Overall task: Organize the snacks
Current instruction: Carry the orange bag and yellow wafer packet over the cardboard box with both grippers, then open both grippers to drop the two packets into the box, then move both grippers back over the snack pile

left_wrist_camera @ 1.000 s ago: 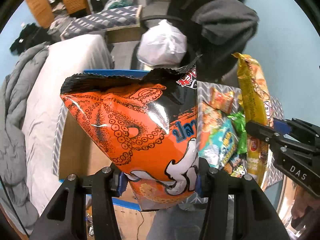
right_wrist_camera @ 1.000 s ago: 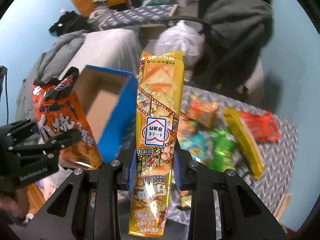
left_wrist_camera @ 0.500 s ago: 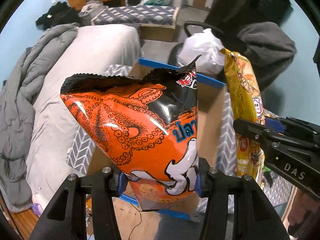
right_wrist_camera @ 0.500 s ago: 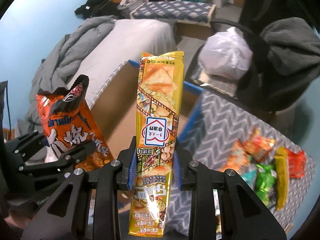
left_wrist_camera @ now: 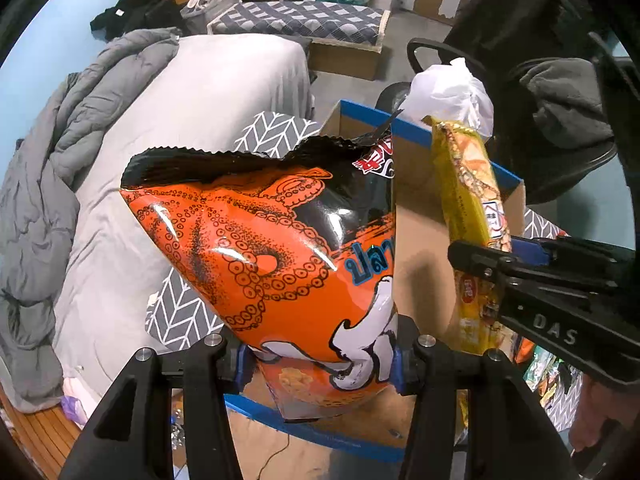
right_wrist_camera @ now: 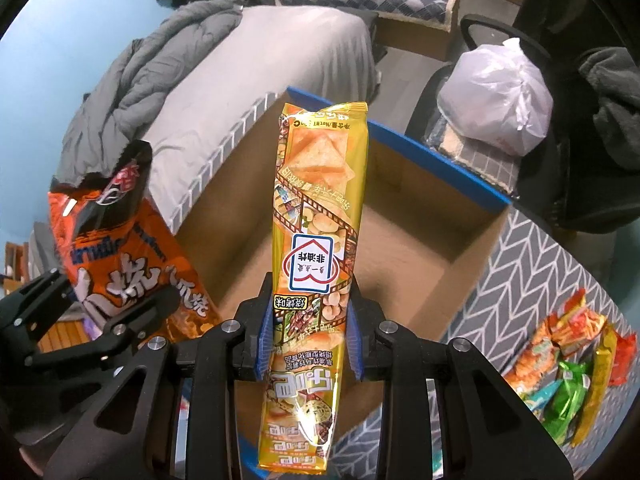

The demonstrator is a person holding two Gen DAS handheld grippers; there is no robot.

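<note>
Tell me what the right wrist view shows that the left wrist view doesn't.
Only the right wrist view: the open cardboard box's bare floor, and the loose snack packets on the chevron cloth.

Only the left wrist view: the octopus print on the orange snack bag, held in the left tongs.

Both: the blue-rimmed box, the orange bag, the tall yellow snack pack in the right tongs, and the white plastic bag.

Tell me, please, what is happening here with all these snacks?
A person is sorting snacks with a handheld gripper in each hand. The left gripper is shut on an orange octopus-print chip bag, and the right gripper is shut on a long yellow snack pack. Both are held above an open blue-edged cardboard box, whose visible floor is bare. More snack packets lie on the chevron-patterned cloth beside it.
</note>
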